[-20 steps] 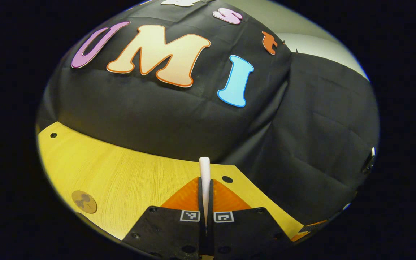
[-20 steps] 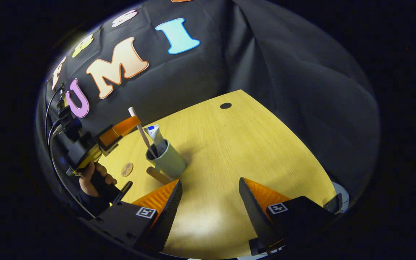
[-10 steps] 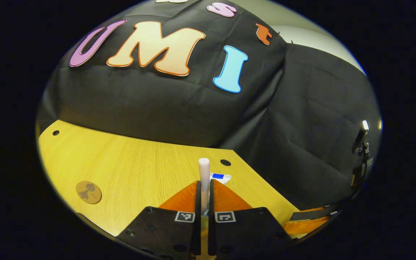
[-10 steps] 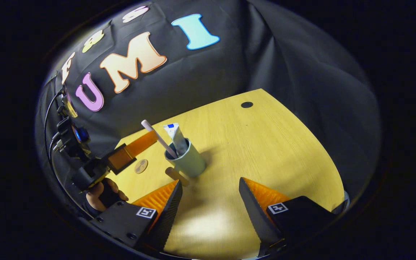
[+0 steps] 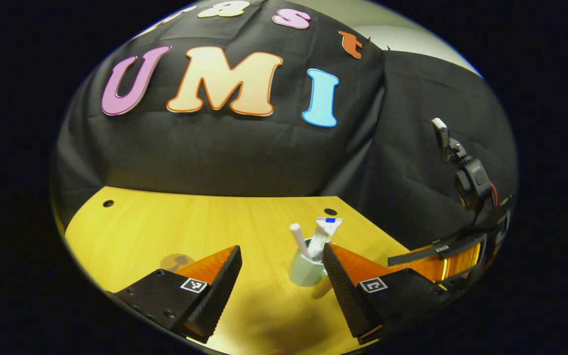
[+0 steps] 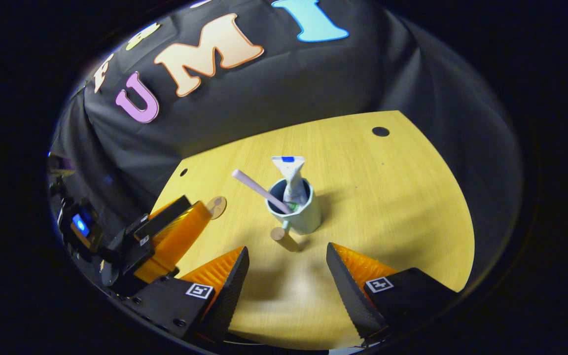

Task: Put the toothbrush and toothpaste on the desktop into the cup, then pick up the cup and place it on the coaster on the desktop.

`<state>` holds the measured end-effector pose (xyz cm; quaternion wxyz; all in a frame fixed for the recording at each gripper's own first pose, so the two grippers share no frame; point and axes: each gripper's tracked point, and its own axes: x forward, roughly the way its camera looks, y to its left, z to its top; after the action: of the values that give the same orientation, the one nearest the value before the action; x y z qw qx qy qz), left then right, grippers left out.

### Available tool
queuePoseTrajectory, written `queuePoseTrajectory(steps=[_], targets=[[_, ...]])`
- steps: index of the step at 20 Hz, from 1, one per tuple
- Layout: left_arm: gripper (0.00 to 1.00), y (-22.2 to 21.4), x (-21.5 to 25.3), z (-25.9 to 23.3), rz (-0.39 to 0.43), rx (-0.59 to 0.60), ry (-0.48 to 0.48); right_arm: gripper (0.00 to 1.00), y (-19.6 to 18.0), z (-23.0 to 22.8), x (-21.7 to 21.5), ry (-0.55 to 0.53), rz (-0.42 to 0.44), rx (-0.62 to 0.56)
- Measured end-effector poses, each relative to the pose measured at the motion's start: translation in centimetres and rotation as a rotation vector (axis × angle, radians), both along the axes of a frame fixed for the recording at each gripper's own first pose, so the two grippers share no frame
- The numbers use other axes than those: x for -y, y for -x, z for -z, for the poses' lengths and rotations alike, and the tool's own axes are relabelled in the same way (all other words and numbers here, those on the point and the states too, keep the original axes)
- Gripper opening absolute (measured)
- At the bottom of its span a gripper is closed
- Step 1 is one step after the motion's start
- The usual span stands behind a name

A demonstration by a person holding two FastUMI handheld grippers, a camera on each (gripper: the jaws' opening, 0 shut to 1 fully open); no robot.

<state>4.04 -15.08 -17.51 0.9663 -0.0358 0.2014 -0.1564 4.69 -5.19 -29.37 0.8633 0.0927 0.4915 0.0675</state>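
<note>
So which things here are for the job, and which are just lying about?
For the job:
cup
toothbrush in the cup
toothpaste in the cup
coaster
left gripper, open
right gripper, open

Just lying about:
table
its holes

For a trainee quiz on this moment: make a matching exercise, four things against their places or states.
Things:
1. toothbrush
2. toothpaste
3. coaster
4. cup

Places or states:
A. flat on the desktop, nothing on it
B. leaning out over the cup's rim, handle end up
C. standing on the desktop, off the coaster, wooden handle sticking out
D. upright in the cup, crimped end up

Pairs: 1-B, 2-D, 3-A, 4-C
</note>
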Motion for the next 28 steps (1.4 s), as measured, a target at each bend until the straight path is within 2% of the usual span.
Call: queuePoseTrajectory(steps=[7,8,9,10,11,12,13,14,16,17,19,20,21,23,24,26,28], targets=[[0.95,3.2,-11.9,-1.2,-0.19,0.024,-0.065,0.94,-3.2,4.2,-2.1,0.048,0.008,-0.192],[0.95,3.6,-13.7,-1.2,-0.223,0.019,-0.069,0.85,-3.5,5.0,-2.2,0.06,0.011,-0.221],[0.95,3.9,-15.0,-1.2,-0.249,0.015,-0.074,0.94,-3.9,5.9,-2.2,0.076,0.011,-0.243],[0.95,4.3,-16.4,-1.1,-0.274,0.013,-0.08,0.95,-4.1,6.9,-2.1,0.095,0.006,-0.274],[0.95,4.6,-17.5,-1.0,-0.294,0.011,-0.085,0.81,-4.2,7.9,-1.9,0.12,0.003,-0.302],[0.95,5.0,-18.6,-1.0,-0.311,0.009,-0.089,0.9,-4.4,8.8,-1.7,0.142,0.0,-0.323],[0.95,5.4,-19.6,-0.8,-0.327,0.003,-0.093,0.9,-4.5,9.6,-1.7,0.159,-0.006,-0.346],[0.95,5.7,-20.4,-0.8,-0.34,-0.002,-0.095,0.81,-4.7,10.3,-1.7,0.174,-0.01,-0.359],[0.95,6.2,-21.9,-0.4,-0.364,-0.013,-0.098,0.93,-4.8,11.8,-0.9,0.23,-0.024,-0.393],[0.95,6.4,-22.5,-0.4,-0.372,-0.016,-0.102,0.75,-4.7,12.0,-0.7,0.253,-0.04,-0.401],[0.95,6.5,-23.4,-0.2,-0.378,-0.023,-0.106,0.71,-4.3,12.9,-0.4,0.268,-0.053,-0.427],[0.95,6.5,-23.7,-0.3,-0.376,-0.025,-0.106,0.63,-3.9,13.3,-0.5,0.262,-0.067,-0.446],[0.95,6.5,-23.8,0.0,-0.37,-0.032,-0.104,0.64,-3.6,13.5,-0.8,0.239,-0.077,-0.469],[0.95,6.3,-24.0,0.2,-0.36,-0.041,-0.103,0.37,-3.6,13.8,-0.7,0.268,-0.103,-0.466],[0.95,6.1,-23.9,0.3,-0.354,-0.043,-0.099,0.36,-3.6,13.6,-0.7,0.287,-0.115,-0.461],[0.95,5.6,-24.0,0.4,-0.341,-0.045,-0.099,0.28,-3.5,13.4,-1.4,0.299,-0.136,-0.445],[0.95,5.3,-24.0,0.3,-0.33,-0.043,-0.099,0.32,-3.3,13.2,-3.0,0.268,-0.153,-0.431]])
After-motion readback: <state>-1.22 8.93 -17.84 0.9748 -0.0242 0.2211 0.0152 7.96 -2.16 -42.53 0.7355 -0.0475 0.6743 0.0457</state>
